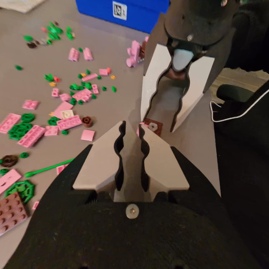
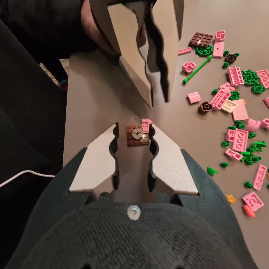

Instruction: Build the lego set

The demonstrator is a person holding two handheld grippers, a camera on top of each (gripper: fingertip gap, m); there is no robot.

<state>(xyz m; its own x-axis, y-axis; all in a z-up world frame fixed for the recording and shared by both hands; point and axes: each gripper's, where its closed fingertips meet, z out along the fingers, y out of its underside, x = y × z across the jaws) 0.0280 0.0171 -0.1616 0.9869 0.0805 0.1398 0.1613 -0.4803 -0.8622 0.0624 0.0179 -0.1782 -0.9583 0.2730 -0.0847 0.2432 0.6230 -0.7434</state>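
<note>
A small brown plate lies flat on the grey table near its edge. It carries a grey round piece in the middle and a pink piece on one corner. My right gripper is open and straddles the plate, with its right finger close against the pink piece. In the left wrist view the right gripper points down over the plate. My left gripper is open with a narrow gap and empty. It hovers just beyond the plate, facing the right gripper, and also shows in the right wrist view.
Loose pink bricks and green leaf pieces are scattered over the table. Among them are a green stem, a second brown plate and a pink sub-assembly. A blue box stands at the back. The table edge and a white cable are beside the plate. My two grippers' fingertips are within a few centimetres of each other. The green stem lies around 10 centimeters away from my left fingertips. Seen from the left wrist view as well.
</note>
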